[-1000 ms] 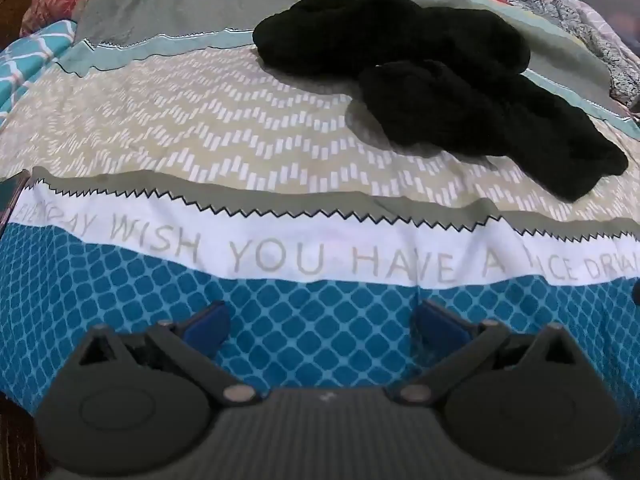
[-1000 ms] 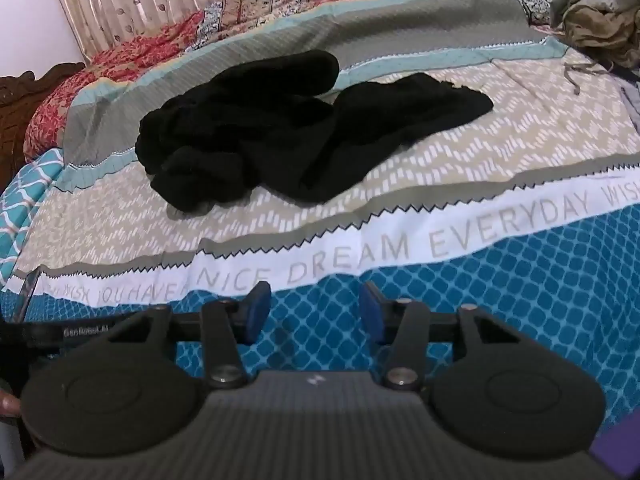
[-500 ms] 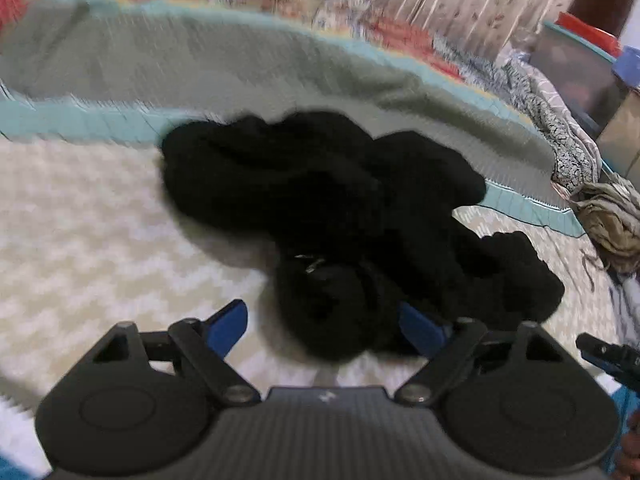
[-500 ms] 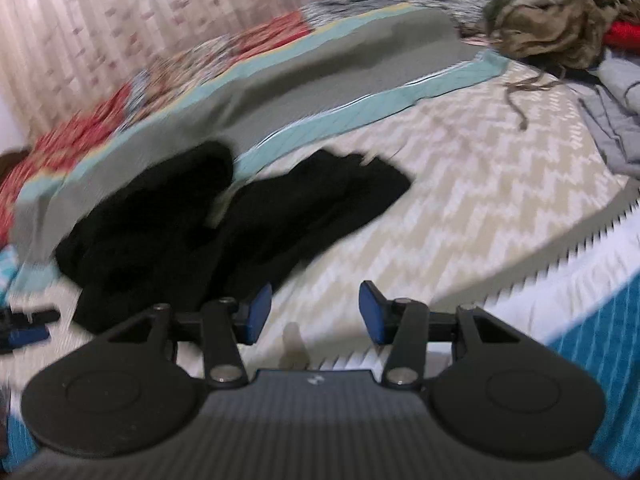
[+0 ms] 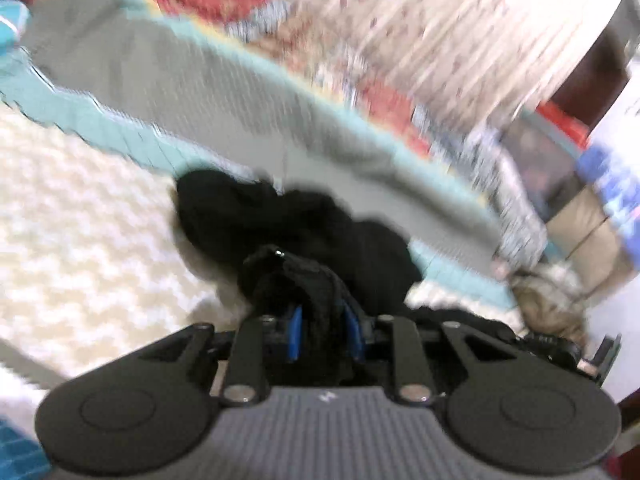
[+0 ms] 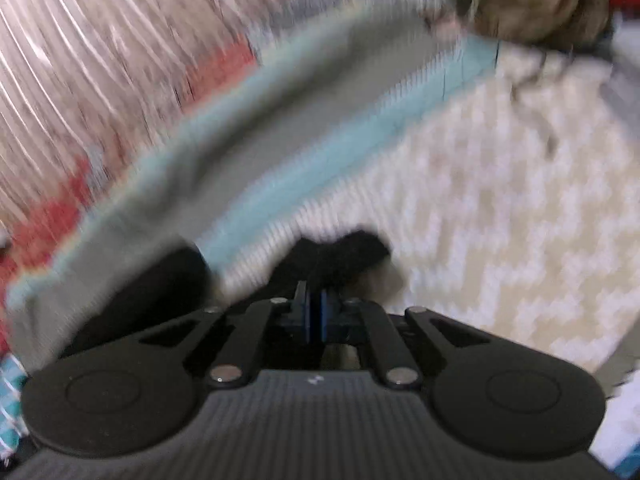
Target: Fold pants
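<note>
Left gripper (image 5: 323, 330) just closed, pinching black pants (image 5: 296, 224); right gripper (image 6: 315, 314) just closed, nipping pants edge

Both views are smeared by motion blur. In the left wrist view the bedspread (image 5: 224, 92) loses its pattern, and the curtain (image 5: 460, 16) at one o'clock is only streaks. The black pants (image 5: 304, 224) show no seams or legs; a fold hides the inner faces of the left gripper (image 5: 322, 332). At three o'clock, boxes (image 5: 592, 216) are unreadable and cut by the edge.

In the right wrist view the pants (image 6: 344, 252) are a dark smudge, partly hidden behind the right gripper (image 6: 315, 314). A brownish heap (image 6: 540, 4) at one o'clock cannot be identified.
</note>
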Demonstrator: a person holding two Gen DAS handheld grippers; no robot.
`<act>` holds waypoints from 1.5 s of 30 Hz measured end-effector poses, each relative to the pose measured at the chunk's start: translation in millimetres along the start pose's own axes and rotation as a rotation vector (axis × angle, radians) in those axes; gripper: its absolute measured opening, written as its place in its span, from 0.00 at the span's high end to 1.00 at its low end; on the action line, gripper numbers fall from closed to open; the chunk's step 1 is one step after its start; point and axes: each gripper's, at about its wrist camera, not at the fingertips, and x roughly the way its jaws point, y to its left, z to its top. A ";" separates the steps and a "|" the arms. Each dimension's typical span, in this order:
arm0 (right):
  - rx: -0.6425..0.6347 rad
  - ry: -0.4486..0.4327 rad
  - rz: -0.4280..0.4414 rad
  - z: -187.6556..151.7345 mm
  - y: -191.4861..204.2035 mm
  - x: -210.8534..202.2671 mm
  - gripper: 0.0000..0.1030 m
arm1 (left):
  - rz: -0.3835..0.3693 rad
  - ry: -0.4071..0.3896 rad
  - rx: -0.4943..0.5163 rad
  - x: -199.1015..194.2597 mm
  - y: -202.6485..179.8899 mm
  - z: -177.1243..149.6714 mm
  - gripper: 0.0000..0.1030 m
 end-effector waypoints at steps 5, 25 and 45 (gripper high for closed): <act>-0.011 -0.216 0.026 30.7 4.7 -100.6 0.93 | 0.043 -0.171 -0.015 -94.5 16.4 15.7 0.80; -0.115 -0.417 -0.293 116.1 -12.3 -112.7 0.93 | 0.044 -0.203 -0.207 -178.0 90.4 -21.7 0.80; 0.491 0.696 0.873 -124.1 -28.9 -69.2 0.17 | -0.417 0.144 0.192 -50.5 -84.8 -69.3 0.78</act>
